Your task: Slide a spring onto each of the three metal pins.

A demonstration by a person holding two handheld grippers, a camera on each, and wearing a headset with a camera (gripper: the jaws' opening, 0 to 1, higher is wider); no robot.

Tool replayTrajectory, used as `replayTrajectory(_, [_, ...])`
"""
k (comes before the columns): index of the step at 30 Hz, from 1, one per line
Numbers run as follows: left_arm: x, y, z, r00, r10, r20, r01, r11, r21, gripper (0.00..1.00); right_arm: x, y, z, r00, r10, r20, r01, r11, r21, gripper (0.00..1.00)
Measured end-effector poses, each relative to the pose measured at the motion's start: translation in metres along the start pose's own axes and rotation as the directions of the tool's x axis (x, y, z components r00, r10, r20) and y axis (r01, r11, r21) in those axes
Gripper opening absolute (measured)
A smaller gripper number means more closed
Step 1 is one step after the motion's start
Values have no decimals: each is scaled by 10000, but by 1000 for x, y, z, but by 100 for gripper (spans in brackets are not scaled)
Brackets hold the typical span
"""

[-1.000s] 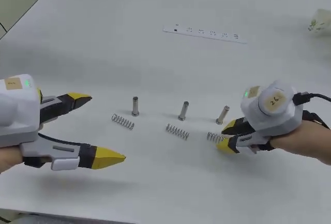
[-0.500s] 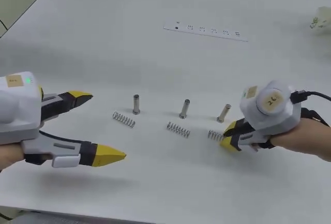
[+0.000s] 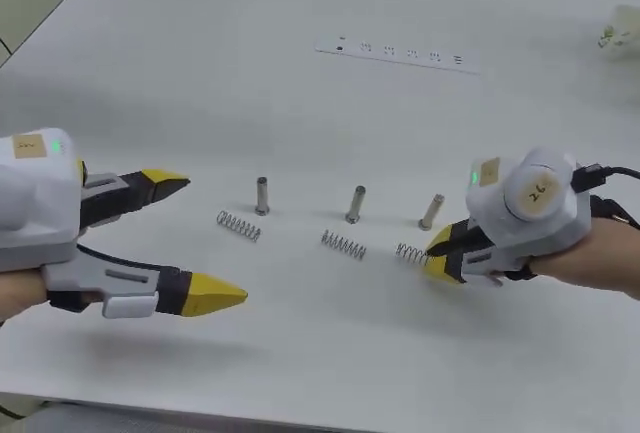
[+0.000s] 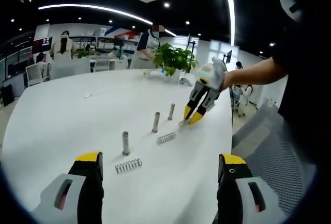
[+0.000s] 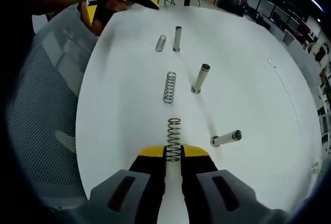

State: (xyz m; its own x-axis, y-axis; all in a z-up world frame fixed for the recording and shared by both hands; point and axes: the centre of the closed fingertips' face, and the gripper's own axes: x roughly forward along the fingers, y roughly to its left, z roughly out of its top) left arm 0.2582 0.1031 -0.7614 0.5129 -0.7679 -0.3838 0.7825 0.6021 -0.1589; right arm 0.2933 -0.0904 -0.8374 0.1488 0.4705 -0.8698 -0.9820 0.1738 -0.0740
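Over at the right end of the row on the white bench (image 3: 300, 13), the right gripper (image 5: 174, 152) has its yellow-tipped jaws pinched on just the near end of the right spring (image 5: 174, 128). Most of the coil sticks out in front and lies on the surface. That's the bit I'd worry about. A thin wire coil held by only its last few turns can squash, kink sideways or ping out once it's lifted. A droopy free end would also be a pain to line up over the right pin (image 5: 226, 138) just beside it. Bump that pin with the jaws and it could tip, since the pins look like they're only standing loose on the bench. The left gripper (image 3: 195, 238) hangs wide open with nothing in it, near the left spring (image 3: 238, 226), so it isn't steadying anything.

As for the parts, there are three short silvery pins with slightly wider tops: the left pin (image 3: 262, 195), the middle pin (image 3: 355, 205) and the right one. They stand in a row, spaced apart. A small bare steel coil spring lies on the bench just in front of each, the middle spring (image 3: 343, 245) included. No pin has a spring on it yet, so I'd say all three are left to do.
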Motion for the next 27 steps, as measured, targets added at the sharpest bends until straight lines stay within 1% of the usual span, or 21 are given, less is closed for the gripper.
replayTrajectory(3, [3,-4,1,9997,-252,-7,252,9997,-7,87,-3,3,4,10000,66,68,-66,9999,-81,8])
replayTrajectory(6, [7,-8,-4,9984,-509,-254,511,9986,92,84,-7,7,10,9999,48,91,-44,9994,-356,8])
replayTrajectory(10, [11,-12,-6,9961,-778,-427,784,9969,120,82,-10,12,18,9997,110,213,-99,9986,-519,8])
replayTrajectory(15, [17,-19,-5,9926,-1080,-548,1092,9938,200,79,-12,17,26,9994,191,304,-165,9963,-838,8])
replayTrajectory(17, [20,-22,-4,9905,-1241,-591,1253,9920,165,77,-13,19,28,9993,221,308,-194,9960,-874,8])
replayTrajectory(18, [22,-27,-3,9872,-1494,-553,1499,9887,50,77,-13,20,29,9992,238,308,-209,9956,-915,8])
replayTrajectory(19, [24,-29,-1,9861,-1581,-514,1588,9873,91,77,-14,21,32,9991,261,344,-226,9949,-984,8])
replayTrajectory(23, [32,-36,-3,9801,-1841,-744,1863,9822,241,73,-16,27,40,9982,366,472,-314,9937,-1075,8])
replayTrajectory(25, [36,-39,-4,9773,-1992,-719,2005,9796,102,70,-15,28,41,9991,261,348,-207,9890,-1466,8])
replayTrajectory(27, [42,-42,-4,9756,-2066,-746,2083,9779,153,68,-15,31,43,9989,320,331,-267,9884,-1495,8])
